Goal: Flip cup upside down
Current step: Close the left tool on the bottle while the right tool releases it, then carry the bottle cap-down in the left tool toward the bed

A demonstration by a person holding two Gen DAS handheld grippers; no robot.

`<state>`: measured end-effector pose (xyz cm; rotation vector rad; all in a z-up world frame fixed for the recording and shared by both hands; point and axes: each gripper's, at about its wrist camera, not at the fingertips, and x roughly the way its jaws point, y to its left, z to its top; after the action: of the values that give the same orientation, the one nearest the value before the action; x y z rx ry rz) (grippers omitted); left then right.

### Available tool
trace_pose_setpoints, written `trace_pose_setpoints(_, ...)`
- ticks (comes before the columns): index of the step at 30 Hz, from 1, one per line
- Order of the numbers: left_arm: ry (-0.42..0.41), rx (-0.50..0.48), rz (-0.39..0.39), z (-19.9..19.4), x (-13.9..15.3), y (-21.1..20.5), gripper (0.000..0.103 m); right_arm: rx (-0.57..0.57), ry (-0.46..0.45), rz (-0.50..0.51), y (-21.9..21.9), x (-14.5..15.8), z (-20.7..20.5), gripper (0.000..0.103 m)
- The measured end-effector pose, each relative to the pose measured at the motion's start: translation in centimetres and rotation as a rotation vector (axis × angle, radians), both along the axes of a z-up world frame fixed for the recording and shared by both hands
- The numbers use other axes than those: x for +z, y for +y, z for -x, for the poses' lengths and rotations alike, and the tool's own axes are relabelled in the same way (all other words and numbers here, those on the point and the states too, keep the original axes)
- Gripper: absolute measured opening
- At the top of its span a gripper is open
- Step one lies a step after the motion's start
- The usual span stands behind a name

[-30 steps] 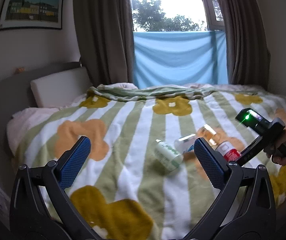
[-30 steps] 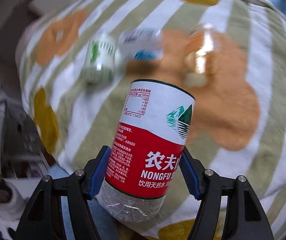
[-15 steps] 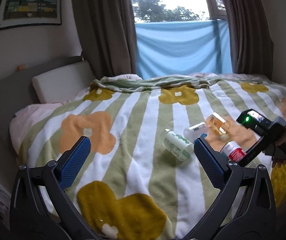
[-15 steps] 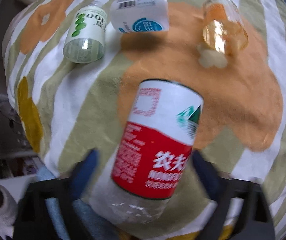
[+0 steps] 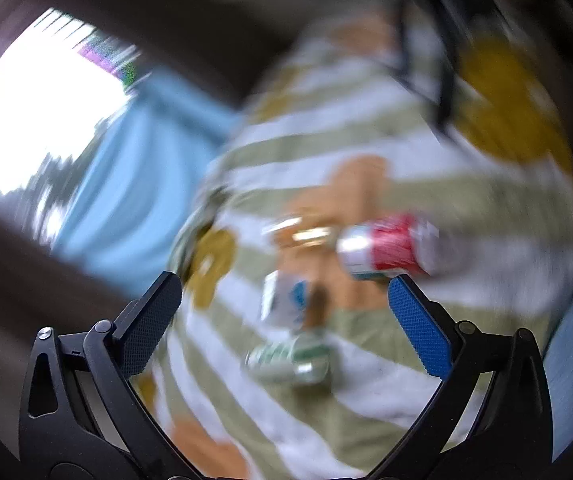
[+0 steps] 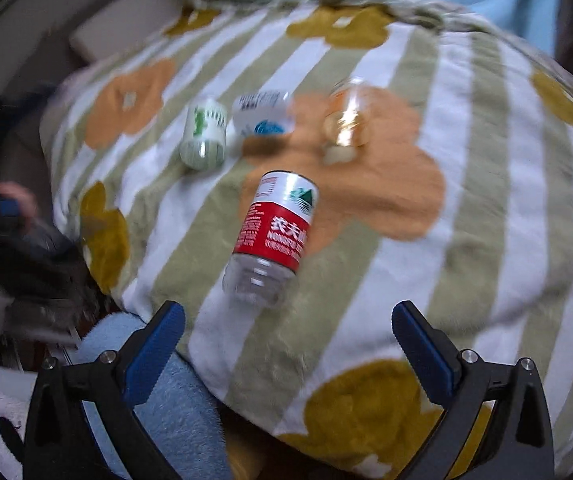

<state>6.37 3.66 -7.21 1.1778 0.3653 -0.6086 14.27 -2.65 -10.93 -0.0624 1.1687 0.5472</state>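
- Released since half a second ago, the red-labelled cup (image 6: 272, 236) now lies on the striped blanket (image 6: 486, 208), just ahead of my right gripper (image 6: 288, 338); its jaws gape, holding nothing
- At 11 o'clock from it lie a green-labelled cup (image 6: 203, 138) and a blue-labelled cup (image 6: 262, 114); at 1 o'clock, an amber glass (image 6: 346, 120)
- My left gripper (image 5: 284, 318) has swung hard, view smeared; jaws apart, empty

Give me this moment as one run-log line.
left gripper: open, empty, view blurred | right gripper: open, empty | red-label cup: on blanket, free of fingers | three other containers beyond it
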Motion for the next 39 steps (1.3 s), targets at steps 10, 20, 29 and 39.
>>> trace_pose_setpoints(10,0.055,-0.488,-0.492,-1.1,-8.3,-5.5,0.103,-0.152,-0.037,-0.135,-6.7,0.5,5.0,0.103)
trace_pose_setpoints(20,0.165,-0.678,-0.811,-1.2,-13.4,-7.6,0.089,-0.202,-0.006,-0.248,-8.8,-1.5,5.5,0.103)
trace_pose_setpoints(29,0.234,-0.656,-0.801,-1.1,-12.9,-8.3,0.068,-0.226,0.016,-0.322,-9.8,-3.0,5.4,0.103)
trace_pose_setpoints(39,0.509,-0.267,-0.149,-4.6,-4.6,-8.8,0.068,-0.245,-0.02,-0.392,-10.3,-1.9,6.1,0.103)
